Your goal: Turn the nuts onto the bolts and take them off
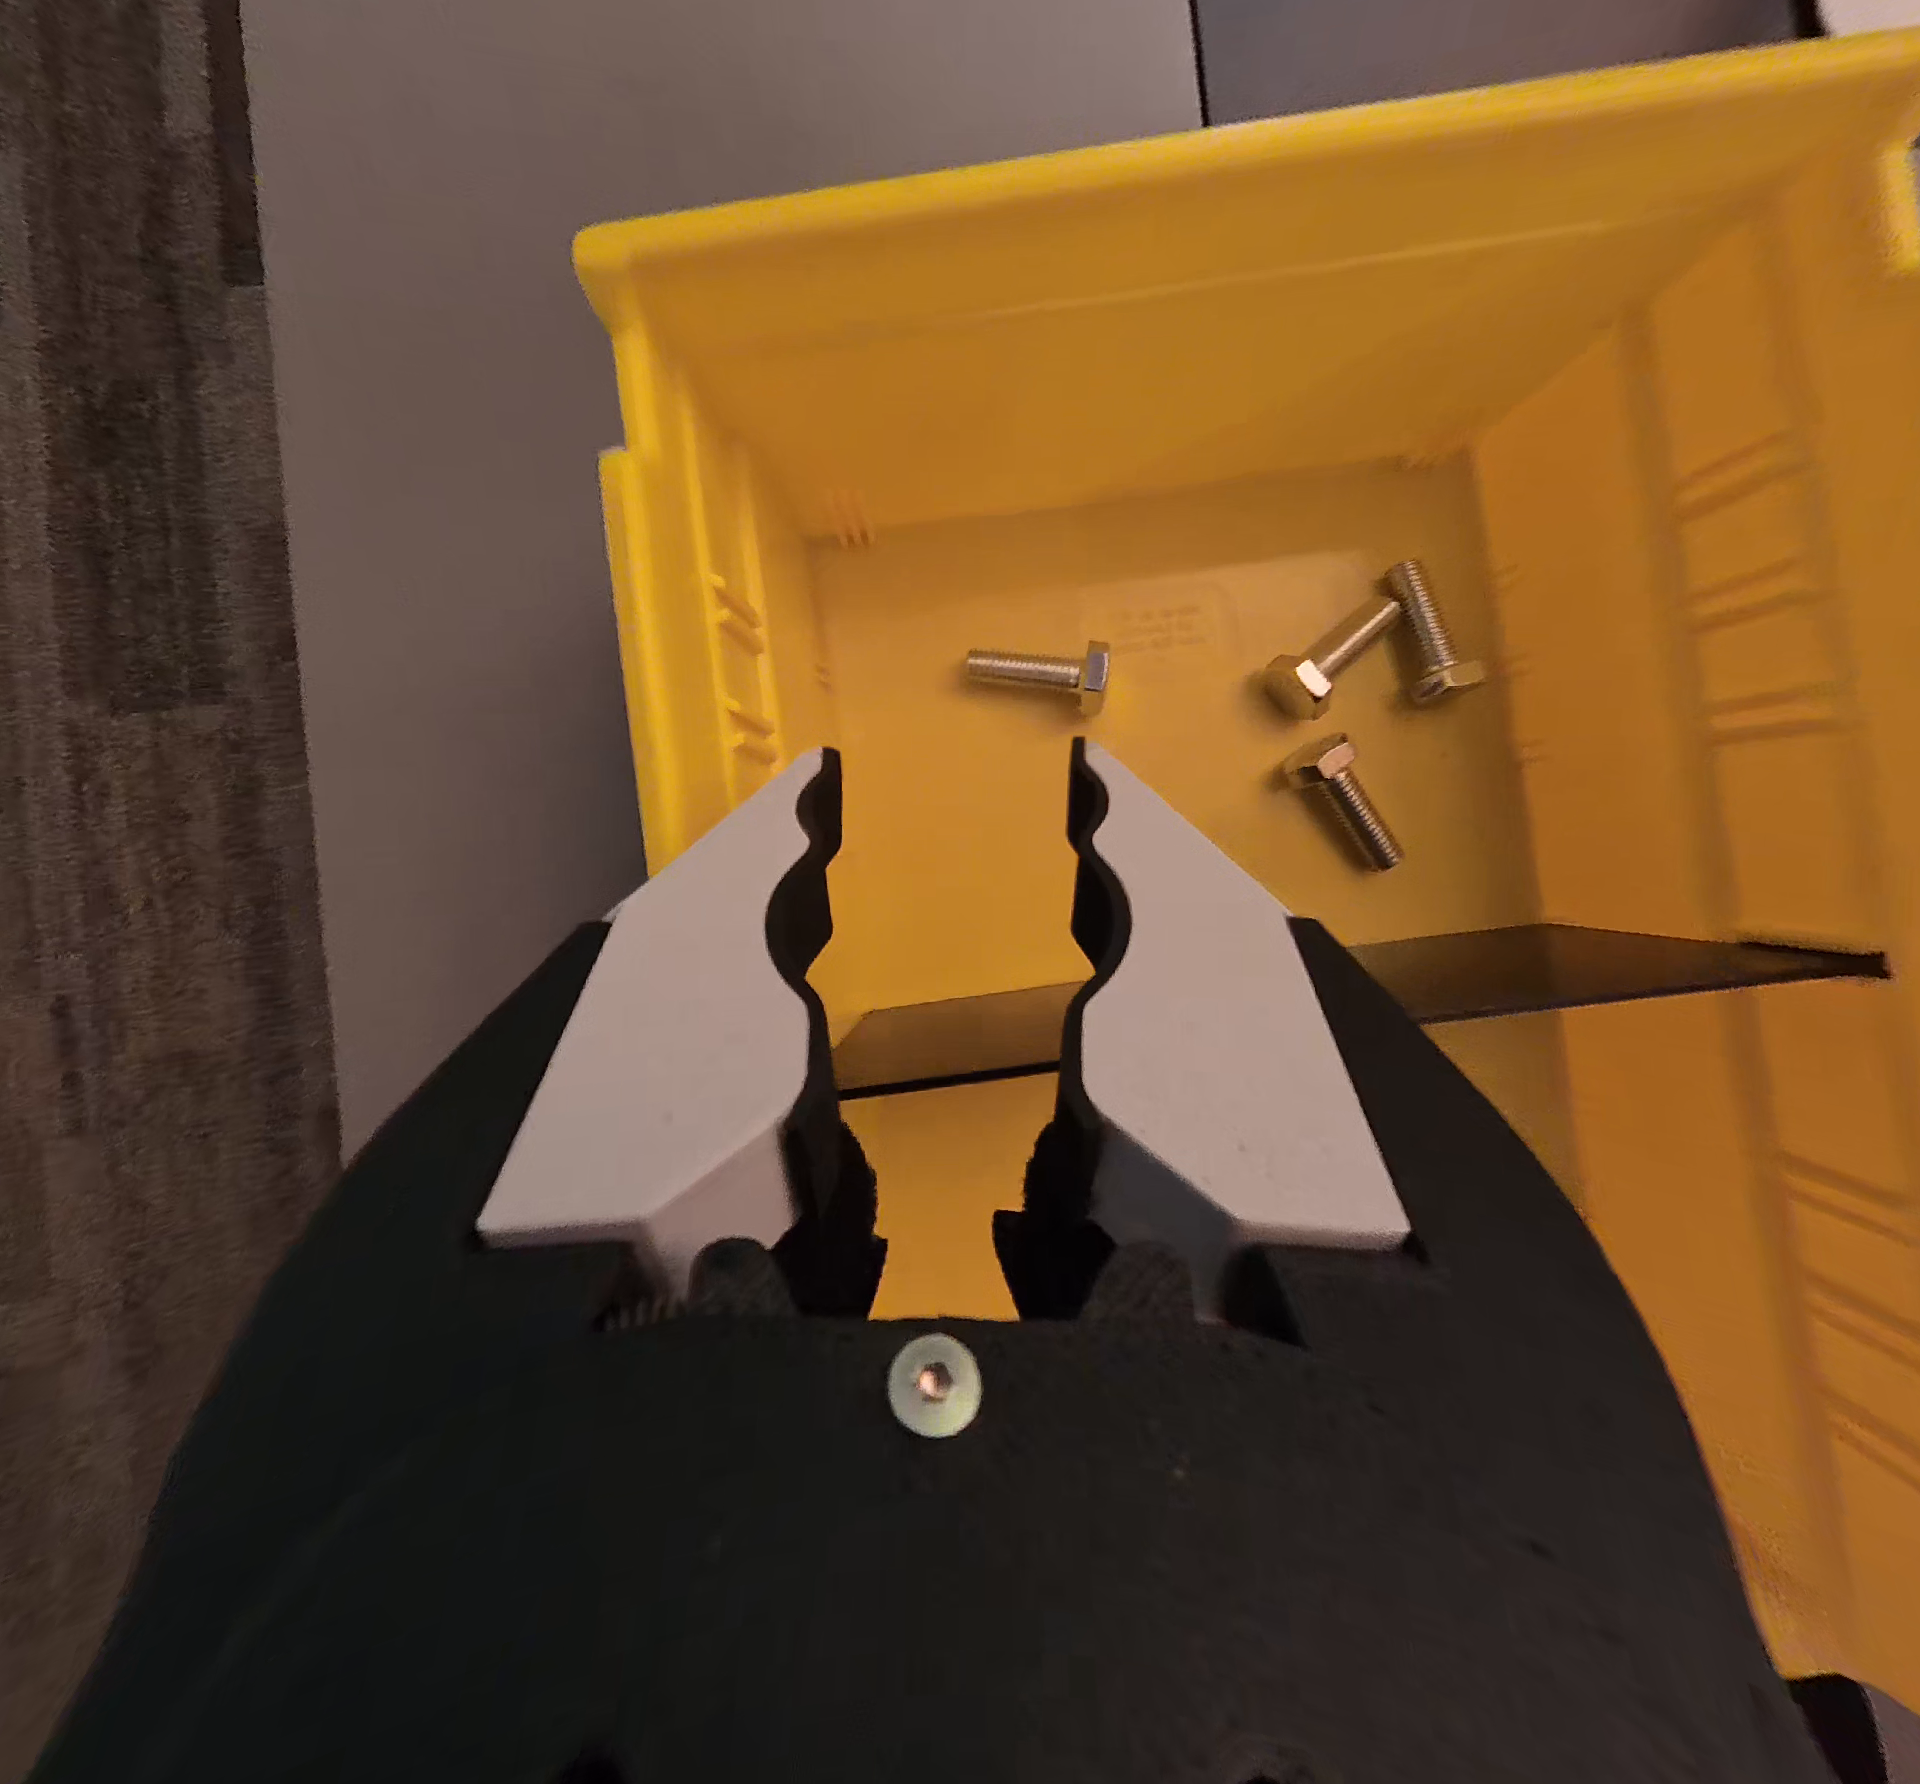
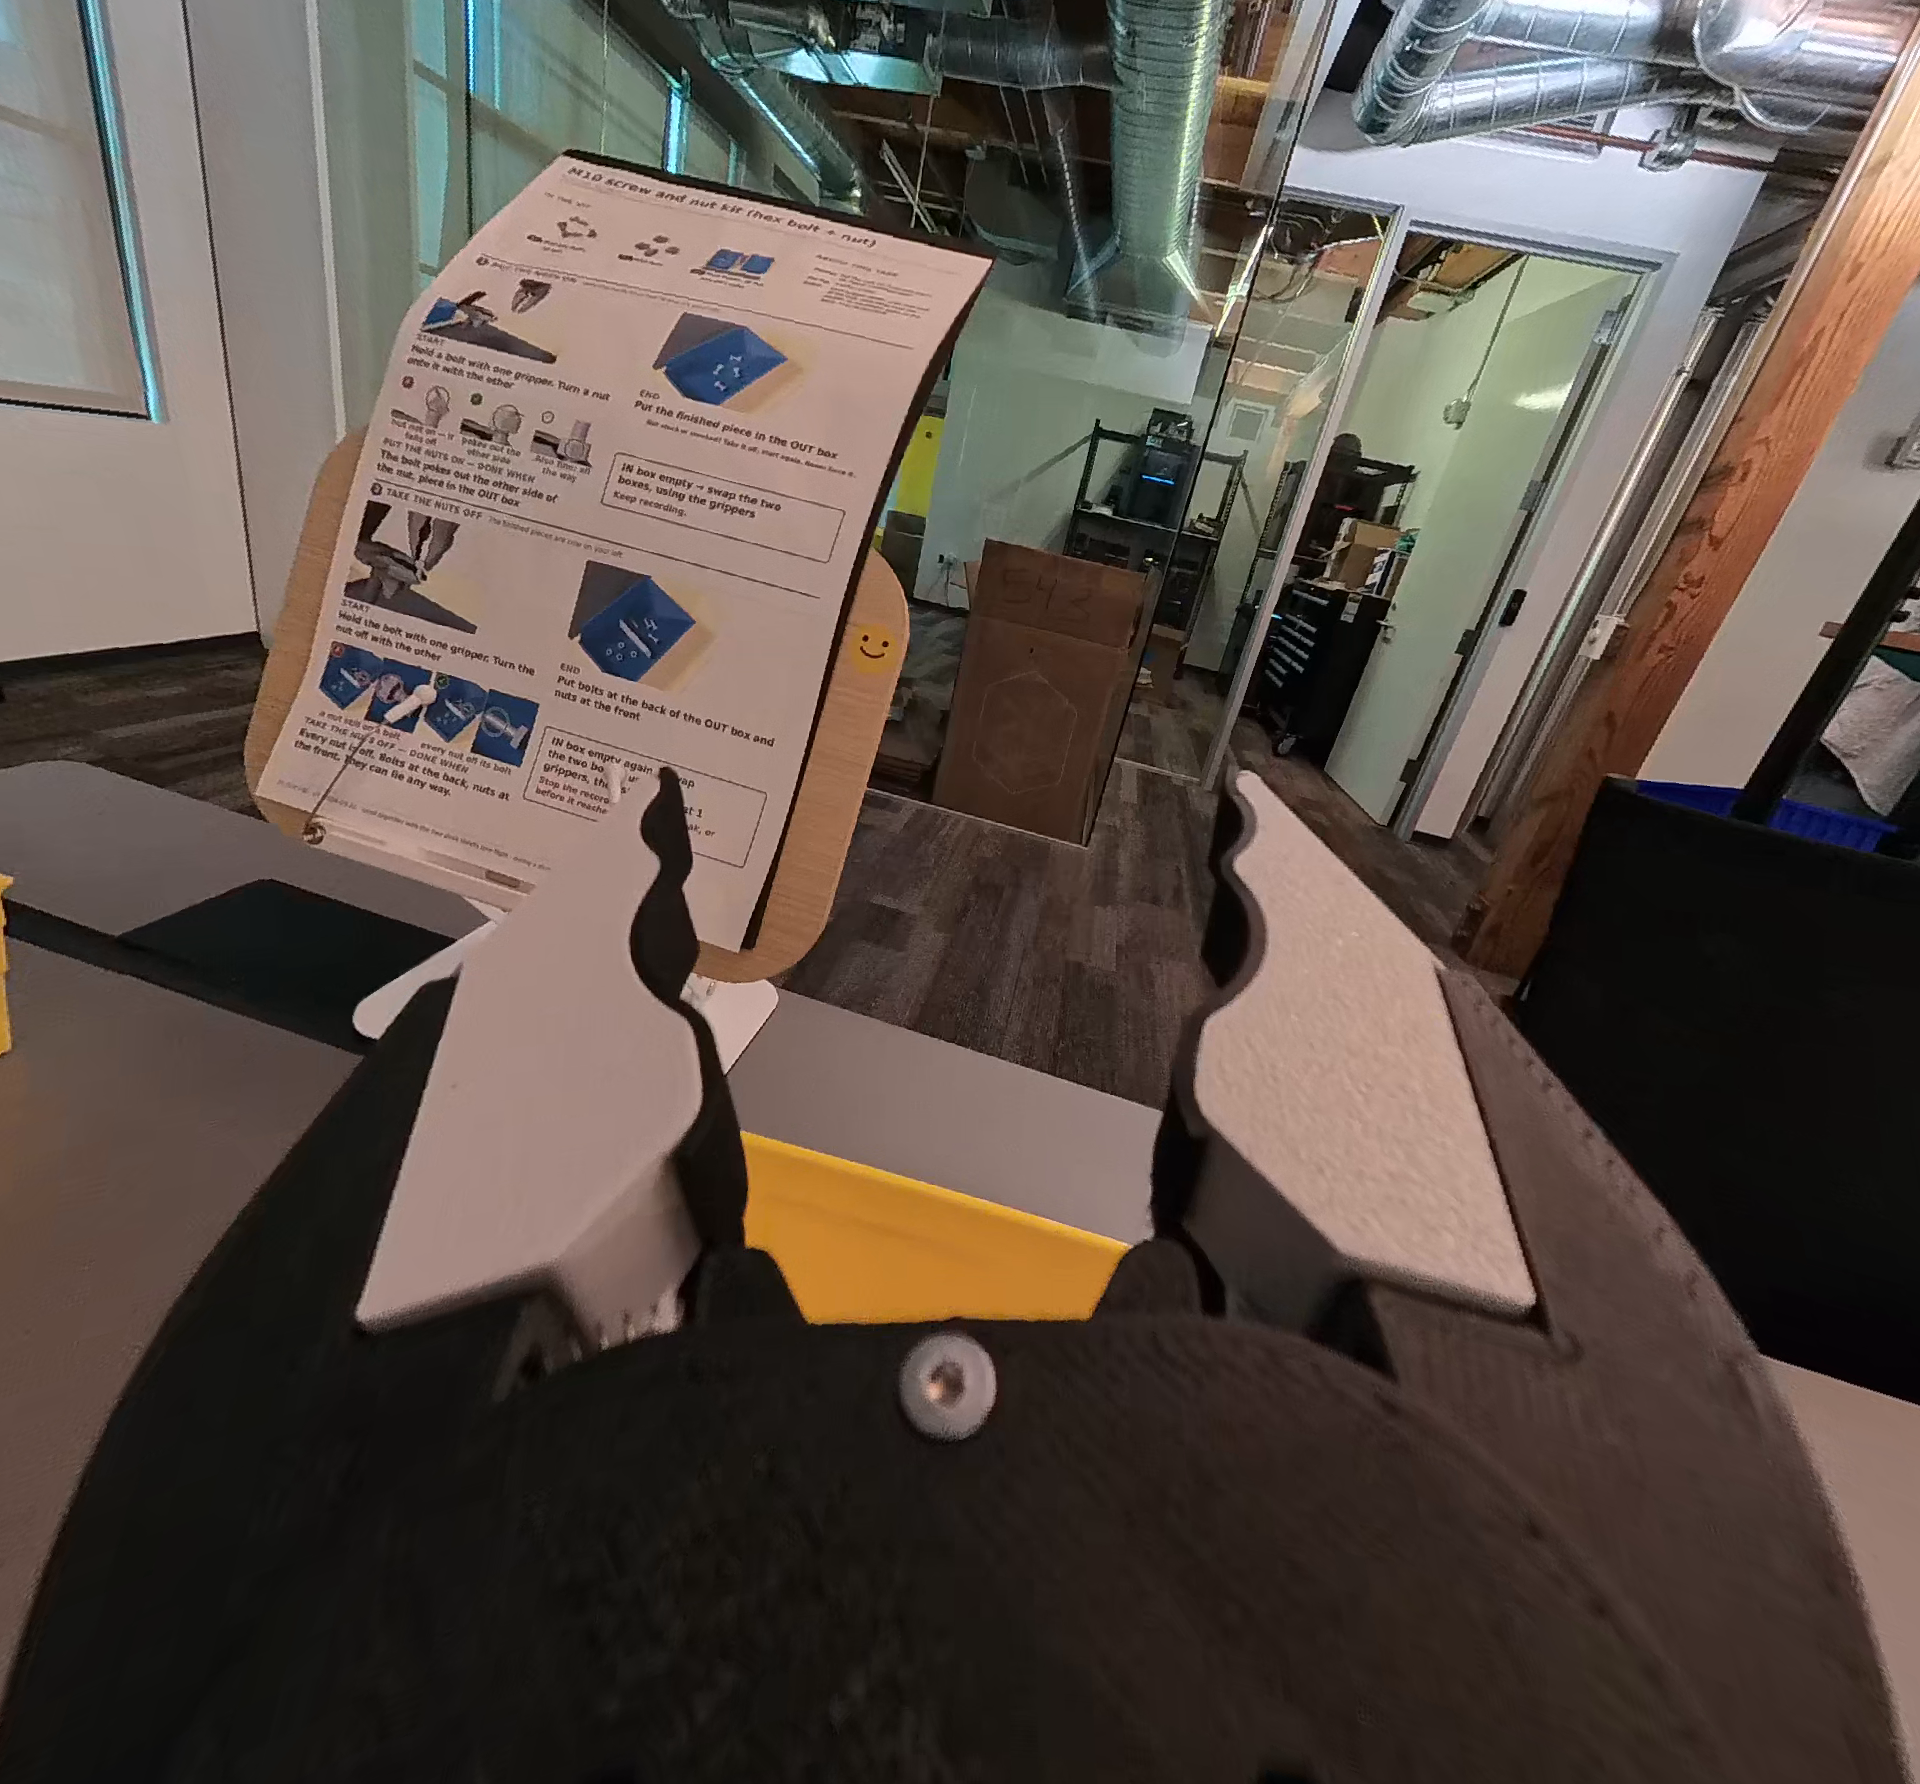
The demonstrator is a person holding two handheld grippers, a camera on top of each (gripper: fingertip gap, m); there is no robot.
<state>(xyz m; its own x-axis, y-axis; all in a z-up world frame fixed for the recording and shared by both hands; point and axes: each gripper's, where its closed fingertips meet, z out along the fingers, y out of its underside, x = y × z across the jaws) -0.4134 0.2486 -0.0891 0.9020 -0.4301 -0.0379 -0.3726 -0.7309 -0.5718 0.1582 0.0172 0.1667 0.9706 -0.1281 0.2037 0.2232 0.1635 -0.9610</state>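
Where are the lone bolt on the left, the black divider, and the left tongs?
lone bolt (image 1: 1039, 678), left wrist view, mid-shank.
black divider (image 1: 1621, 976), left wrist view, its flat face right of the tongs.
left tongs (image 1: 954, 758), left wrist view, midway between the tips, open.

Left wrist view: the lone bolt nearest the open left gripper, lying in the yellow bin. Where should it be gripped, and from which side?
Probably by the threaded shank of the lone bolt, coming straight down from above. It lies flat and apart from the three other bolts, so the left gripper could close across the shank, leaving the tip free for a nut.
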